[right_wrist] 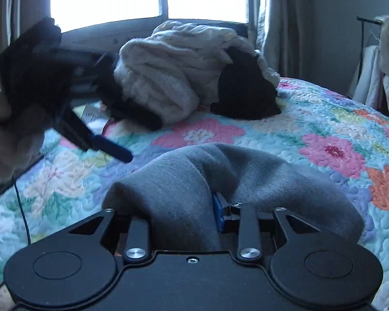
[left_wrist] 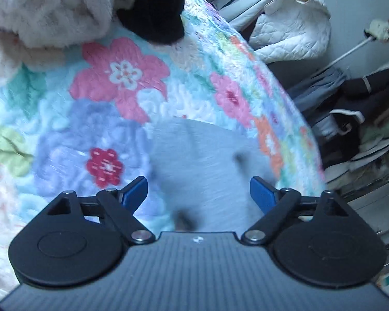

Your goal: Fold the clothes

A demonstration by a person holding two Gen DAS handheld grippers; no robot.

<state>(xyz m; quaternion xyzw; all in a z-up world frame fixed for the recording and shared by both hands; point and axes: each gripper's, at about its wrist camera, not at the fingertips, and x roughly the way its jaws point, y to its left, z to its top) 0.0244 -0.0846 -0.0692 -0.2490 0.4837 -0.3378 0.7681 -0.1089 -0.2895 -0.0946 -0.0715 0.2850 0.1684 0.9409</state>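
Note:
A grey garment [right_wrist: 194, 176] lies bunched on the floral quilt [right_wrist: 324, 129]. My right gripper [right_wrist: 215, 215] is shut on a fold of it, and the cloth drapes over its fingers. The same garment shows pale grey and blurred in the left wrist view [left_wrist: 202, 160], just ahead of my left gripper [left_wrist: 198, 194], which is open and empty above it. The left gripper also appears in the right wrist view [right_wrist: 111, 147], hovering at the left over the quilt [left_wrist: 64, 119].
A pile of cream fleece [right_wrist: 173, 72] and black clothing [right_wrist: 243, 90] lies at the head of the bed under the window. In the left wrist view, a white quilted jacket [left_wrist: 293, 26] and stacked clothes [left_wrist: 363, 129] sit beyond the bed's right edge.

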